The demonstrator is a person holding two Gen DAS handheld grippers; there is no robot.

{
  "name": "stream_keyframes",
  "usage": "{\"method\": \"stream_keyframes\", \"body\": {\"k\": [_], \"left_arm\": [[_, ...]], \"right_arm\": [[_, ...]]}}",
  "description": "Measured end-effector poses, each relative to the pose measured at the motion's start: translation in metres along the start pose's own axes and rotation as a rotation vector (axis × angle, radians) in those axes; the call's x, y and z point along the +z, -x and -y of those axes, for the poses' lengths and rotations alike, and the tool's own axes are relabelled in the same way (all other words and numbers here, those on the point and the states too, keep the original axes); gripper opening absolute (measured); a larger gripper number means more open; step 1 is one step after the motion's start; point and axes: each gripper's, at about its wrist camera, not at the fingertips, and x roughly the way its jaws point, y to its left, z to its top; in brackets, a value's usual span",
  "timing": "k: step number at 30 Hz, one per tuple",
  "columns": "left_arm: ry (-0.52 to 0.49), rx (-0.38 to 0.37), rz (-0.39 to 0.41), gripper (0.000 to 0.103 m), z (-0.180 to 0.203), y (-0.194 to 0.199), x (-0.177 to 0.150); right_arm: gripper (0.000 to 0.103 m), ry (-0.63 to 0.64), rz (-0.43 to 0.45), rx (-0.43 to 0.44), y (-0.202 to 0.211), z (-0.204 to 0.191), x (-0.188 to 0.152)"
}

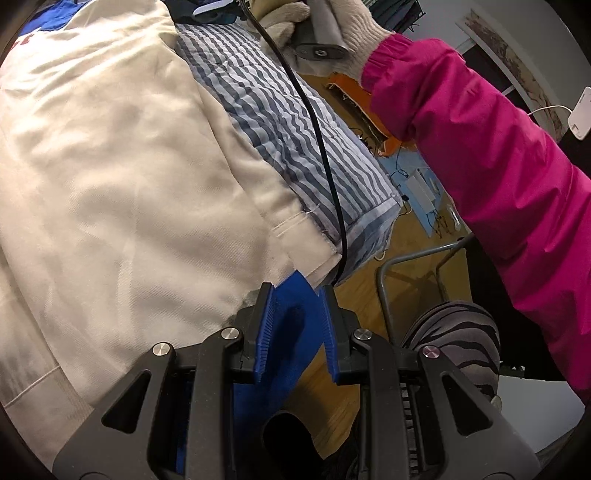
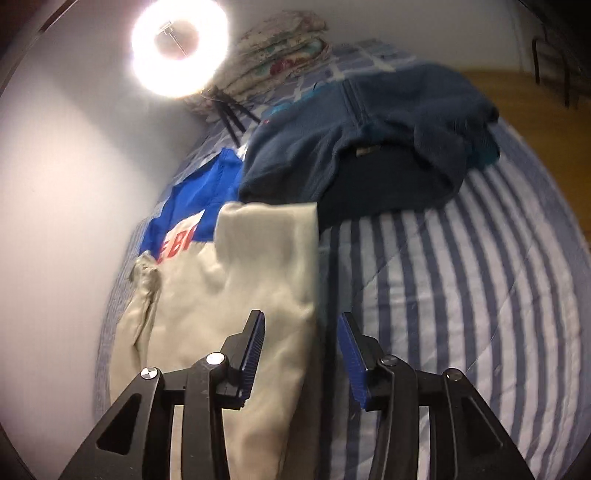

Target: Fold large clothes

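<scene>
A large cream garment (image 1: 122, 177) with a blue upper part and red lettering lies on the striped bed; it also shows in the right wrist view (image 2: 236, 280), where one cream part is folded over. My left gripper (image 1: 297, 291) is at the bed's edge with its jaws apart around a blue piece of the garment (image 1: 291, 332); I cannot tell whether it grips it. My right gripper (image 2: 301, 321) is open, its jaws on either side of the folded cream edge without closing on it. The gloved right hand (image 1: 332, 26) shows at the top of the left wrist view.
A dark blue fleece jacket (image 2: 369, 147) lies on the striped bedcover (image 2: 461, 295) beyond the cream garment. Folded floral bedding (image 2: 280, 48) and a bright ring light (image 2: 179, 46) stand at the head by the wall. A black cable (image 1: 321, 147) crosses the bed edge. A metal frame (image 1: 384, 288) stands on the wooden floor.
</scene>
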Motion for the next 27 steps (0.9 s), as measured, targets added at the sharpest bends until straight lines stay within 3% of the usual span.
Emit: {"method": "stream_keyframes", "body": {"k": [3,6,7,8,11,16,19,22,25,27], "left_arm": [[0.004,-0.009,0.002,0.023,-0.002,0.0,0.001],[0.006,-0.015,-0.001,0.023,-0.001,-0.001,0.0],[0.004,-0.016,-0.003,0.023,0.0,-0.002,0.0],[0.001,-0.016,-0.004,0.023,0.001,-0.002,0.0],[0.006,-0.03,-0.014,0.023,0.004,-0.004,0.002],[0.004,-0.089,-0.029,0.023,0.017,-0.017,0.01],[0.002,-0.079,-0.052,0.023,0.018,-0.023,0.012],[-0.002,-0.088,-0.025,0.023,0.02,-0.002,0.01],[-0.009,-0.053,0.038,0.023,0.018,0.039,0.005],[0.016,-0.004,0.092,0.036,0.007,0.067,0.003]], "right_arm": [[0.044,0.026,-0.072,0.045,-0.013,-0.007,-0.012],[0.044,0.055,-0.115,0.004,-0.027,-0.013,-0.022],[0.038,0.054,-0.118,-0.013,-0.031,-0.013,-0.023],[0.016,0.052,-0.115,-0.028,-0.033,-0.013,-0.024],[0.0,0.07,-0.073,-0.091,-0.024,-0.022,-0.019],[0.0,0.242,-0.014,-0.22,-0.011,-0.048,-0.002],[0.002,0.216,-0.079,-0.27,-0.036,-0.033,-0.003],[0.026,0.151,-0.095,-0.272,-0.04,-0.016,-0.009],[0.029,0.115,-0.05,-0.237,-0.01,-0.01,-0.017],[0.03,0.108,-0.011,-0.218,0.02,-0.014,-0.027]]}}
